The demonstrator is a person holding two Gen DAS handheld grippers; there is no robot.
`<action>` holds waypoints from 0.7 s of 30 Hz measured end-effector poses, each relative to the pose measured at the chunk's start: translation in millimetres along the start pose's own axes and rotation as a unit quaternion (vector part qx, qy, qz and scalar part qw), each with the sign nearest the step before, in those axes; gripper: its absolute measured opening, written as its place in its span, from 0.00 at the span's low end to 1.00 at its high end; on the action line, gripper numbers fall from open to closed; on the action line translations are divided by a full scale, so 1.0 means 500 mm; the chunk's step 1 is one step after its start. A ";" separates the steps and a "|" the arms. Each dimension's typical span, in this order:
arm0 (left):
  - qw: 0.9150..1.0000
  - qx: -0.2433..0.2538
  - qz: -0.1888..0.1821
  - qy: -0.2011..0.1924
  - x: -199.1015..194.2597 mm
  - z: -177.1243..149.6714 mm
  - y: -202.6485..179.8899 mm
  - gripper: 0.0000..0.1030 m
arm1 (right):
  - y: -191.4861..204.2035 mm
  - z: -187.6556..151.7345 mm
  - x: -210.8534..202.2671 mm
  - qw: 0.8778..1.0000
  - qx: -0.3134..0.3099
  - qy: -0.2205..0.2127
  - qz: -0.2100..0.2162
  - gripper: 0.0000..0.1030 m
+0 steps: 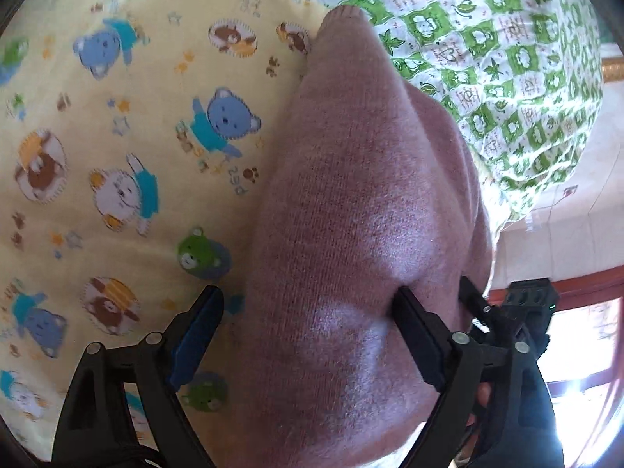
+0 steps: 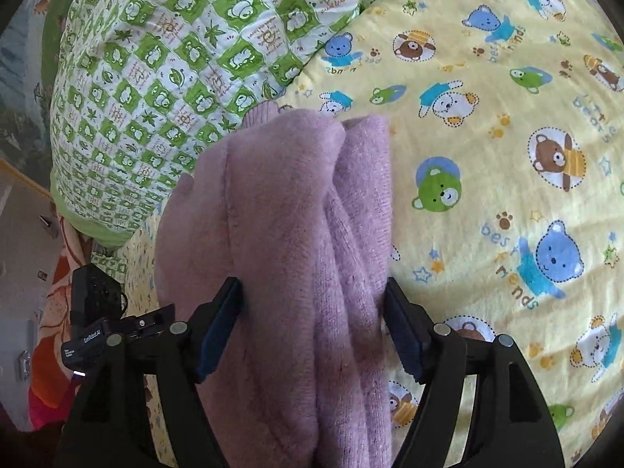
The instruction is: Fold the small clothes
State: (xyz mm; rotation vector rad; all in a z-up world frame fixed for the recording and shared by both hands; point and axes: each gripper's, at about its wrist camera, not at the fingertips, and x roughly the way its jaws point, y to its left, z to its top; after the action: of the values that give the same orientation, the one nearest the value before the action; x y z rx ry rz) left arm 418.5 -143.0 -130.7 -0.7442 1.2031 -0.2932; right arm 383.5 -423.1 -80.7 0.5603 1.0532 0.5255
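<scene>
Mauve knitted garment [image 1: 351,234], soft and fuzzy and bunched into thick folds, lies on a pale yellow bedsheet printed with cartoon bears [image 1: 117,136], and it fills the middle of both wrist views. At its far end a narrow ribbed part (a cuff or a neck, I cannot tell which) reaches the edge of a green and white quilted blanket with frog and leaf squares [image 1: 487,39], which is heaped on the far side of the bed.

From the left wrist camera, the left gripper [image 1: 308,304] has its two black fingers spread wide. The right-hand finger presses into the knit; the left-hand finger stands just beside the garment's left edge, over the sheet. It is not closed on the cloth, which bulges between the fingers.

From the right wrist camera, the right gripper [image 2: 314,296] also stands wide, with the folded mauve bundle [image 2: 280,234] between its fingers and both blue-padded fingers close against the sides of the cloth. Whether it is squeezing the bundle, I cannot tell. To its left, near the bed's edge, the other black handheld device [image 2: 97,312] is visible, with the green and white blanket [image 2: 156,78] beyond and the yellow sheet [image 2: 507,156] spreading to the right.
</scene>
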 end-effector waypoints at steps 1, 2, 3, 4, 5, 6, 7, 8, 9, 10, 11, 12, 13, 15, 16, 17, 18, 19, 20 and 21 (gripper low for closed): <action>1.000 -0.006 -0.020 -0.001 0.003 -0.003 0.000 0.67 | -0.005 -0.003 0.005 1.000 0.006 0.005 0.010 0.69; 1.000 -0.009 -0.029 -0.002 0.003 -0.005 -0.001 0.62 | -0.011 -0.006 0.012 0.999 0.015 0.012 0.026 0.60; 1.000 -0.002 -0.027 -0.013 -0.002 -0.010 -0.008 0.55 | -0.017 -0.011 0.020 0.998 0.027 0.022 0.044 0.54; 0.999 0.005 -0.029 -0.017 -0.006 -0.014 -0.013 0.52 | -0.018 -0.016 0.025 0.998 0.035 0.026 0.050 0.47; 0.999 0.010 -0.033 -0.020 -0.012 -0.018 -0.015 0.44 | -0.015 -0.019 0.024 0.998 0.034 0.026 0.051 0.41; 0.999 0.013 -0.042 -0.023 -0.021 -0.022 -0.021 0.40 | -0.008 -0.021 0.018 0.998 0.030 0.023 0.048 0.38; 0.998 0.015 -0.047 -0.026 -0.029 -0.025 -0.024 0.38 | 0.000 -0.021 0.011 0.998 0.028 0.020 0.044 0.35; 0.998 0.017 -0.051 -0.028 -0.039 -0.027 -0.026 0.36 | 0.010 -0.022 0.003 0.999 0.027 0.016 0.042 0.33; 0.998 0.022 -0.055 -0.032 -0.051 -0.031 -0.031 0.35 | 0.021 -0.024 -0.008 0.999 0.028 0.010 0.043 0.32; 0.997 0.028 -0.059 -0.037 -0.066 -0.037 -0.035 0.34 | 0.033 -0.027 -0.017 0.998 0.028 0.005 0.047 0.32; 0.997 0.033 -0.061 -0.042 -0.081 -0.041 -0.040 0.34 | 0.048 -0.031 -0.026 0.998 0.028 0.000 0.052 0.31; 0.996 0.040 -0.062 -0.048 -0.099 -0.047 -0.041 0.34 | 0.062 -0.034 -0.034 0.998 0.025 -0.003 0.054 0.31; 0.995 0.046 -0.063 -0.056 -0.124 -0.054 -0.039 0.34 | 0.083 -0.038 -0.041 0.998 0.019 -0.005 0.057 0.31; 0.994 0.049 -0.066 -0.070 -0.174 -0.064 -0.023 0.34 | 0.125 -0.044 -0.047 0.998 0.008 -0.007 0.065 0.31; 0.993 0.049 -0.068 -0.078 -0.205 -0.070 -0.007 0.34 | 0.149 -0.050 -0.049 0.997 0.003 -0.007 0.071 0.31; 0.993 0.047 -0.069 -0.084 -0.235 -0.076 0.012 0.34 | 0.170 -0.055 -0.048 0.997 -0.002 -0.007 0.076 0.31; 0.992 0.045 -0.069 -0.091 -0.262 -0.080 0.030 0.34 | 0.192 -0.062 -0.046 0.996 -0.008 -0.006 0.084 0.31; 0.992 0.042 -0.066 -0.099 -0.295 -0.083 0.053 0.34 | 0.217 -0.069 -0.041 0.996 -0.014 -0.004 0.093 0.31; 0.992 0.038 -0.060 -0.108 -0.326 -0.086 0.074 0.34 | 0.235 -0.076 -0.036 0.995 -0.019 -0.002 0.100 0.31; 0.991 0.038 -0.055 -0.113 -0.342 -0.086 0.085 0.34 | 0.260 -0.084 -0.024 0.994 -0.027 0.002 0.107 0.31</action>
State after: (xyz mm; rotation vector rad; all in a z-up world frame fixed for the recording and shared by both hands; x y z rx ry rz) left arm 310.3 -29.0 -39.7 -0.7580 0.9344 -0.3353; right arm 323.4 -326.9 -3.9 0.6287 0.9843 0.7410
